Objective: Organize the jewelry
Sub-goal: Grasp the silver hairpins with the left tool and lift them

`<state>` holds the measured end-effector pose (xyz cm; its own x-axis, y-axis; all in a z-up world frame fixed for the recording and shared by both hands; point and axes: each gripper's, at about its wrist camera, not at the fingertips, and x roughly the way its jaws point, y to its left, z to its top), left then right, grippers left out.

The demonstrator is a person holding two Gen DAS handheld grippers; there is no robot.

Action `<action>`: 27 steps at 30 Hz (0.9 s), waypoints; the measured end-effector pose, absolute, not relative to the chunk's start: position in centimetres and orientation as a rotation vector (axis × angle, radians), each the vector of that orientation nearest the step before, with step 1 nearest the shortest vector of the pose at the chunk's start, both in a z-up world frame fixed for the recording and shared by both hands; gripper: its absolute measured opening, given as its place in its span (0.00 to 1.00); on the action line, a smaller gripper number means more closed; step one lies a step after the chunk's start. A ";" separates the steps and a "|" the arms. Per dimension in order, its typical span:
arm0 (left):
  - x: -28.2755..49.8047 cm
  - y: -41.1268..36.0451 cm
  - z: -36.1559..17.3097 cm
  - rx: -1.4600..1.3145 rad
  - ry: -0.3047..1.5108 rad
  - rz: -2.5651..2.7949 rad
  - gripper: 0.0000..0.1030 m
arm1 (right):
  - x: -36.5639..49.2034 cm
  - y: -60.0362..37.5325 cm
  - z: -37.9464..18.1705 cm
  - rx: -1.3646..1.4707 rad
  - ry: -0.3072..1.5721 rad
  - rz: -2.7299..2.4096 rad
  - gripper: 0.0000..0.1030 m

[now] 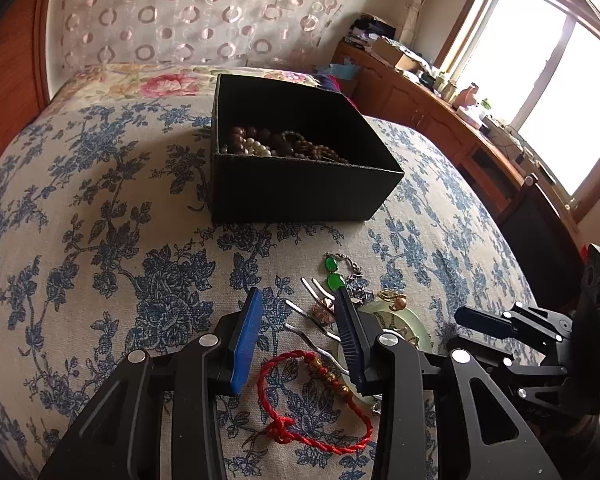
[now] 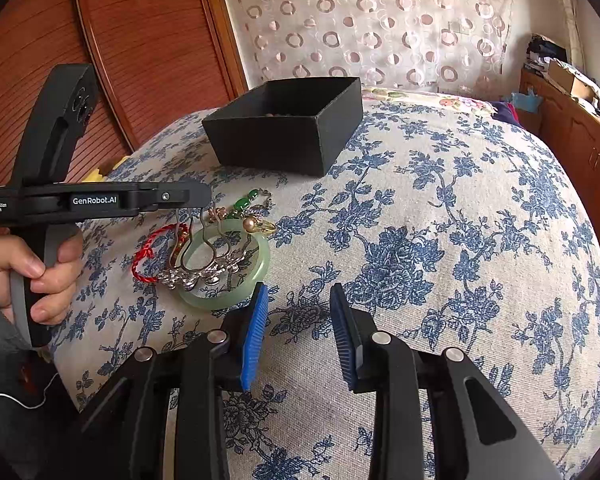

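Note:
A black open box (image 1: 300, 184) on the floral bed holds bead strands (image 1: 268, 144); it also shows in the right wrist view (image 2: 288, 136). Loose jewelry lies in front of it: a red cord bracelet (image 1: 320, 432), a silver hair fork (image 1: 312, 320), a green stone chain (image 1: 332, 272), a pale jade bangle (image 2: 228, 300) and a gold ring (image 2: 260, 225). My left gripper (image 1: 300, 320) is open, hovering just above the hair fork and red bracelet. My right gripper (image 2: 298, 316) is open and empty over bare bedspread, right of the bangle.
The blue-flowered bedspread (image 2: 440, 240) slopes away at the edges. A wooden headboard (image 2: 140, 40) stands behind at the left. A wooden dresser (image 1: 440, 112) with clutter runs along the right under the window (image 1: 540, 80).

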<state>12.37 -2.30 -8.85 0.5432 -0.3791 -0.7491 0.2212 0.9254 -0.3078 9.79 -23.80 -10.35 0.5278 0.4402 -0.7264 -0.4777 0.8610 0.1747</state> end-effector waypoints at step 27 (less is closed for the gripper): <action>5.8 -2.9 -0.5 -0.118 0.673 -0.416 0.01 | 9.6 -23.1 -10.3 -0.096 0.857 0.539 0.34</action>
<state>5.80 -2.92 -0.52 0.7032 -0.4103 -0.5807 0.3351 0.9116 -0.2382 9.60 -23.12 -10.31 0.5304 0.4133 -0.7402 -0.4884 0.8626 0.1318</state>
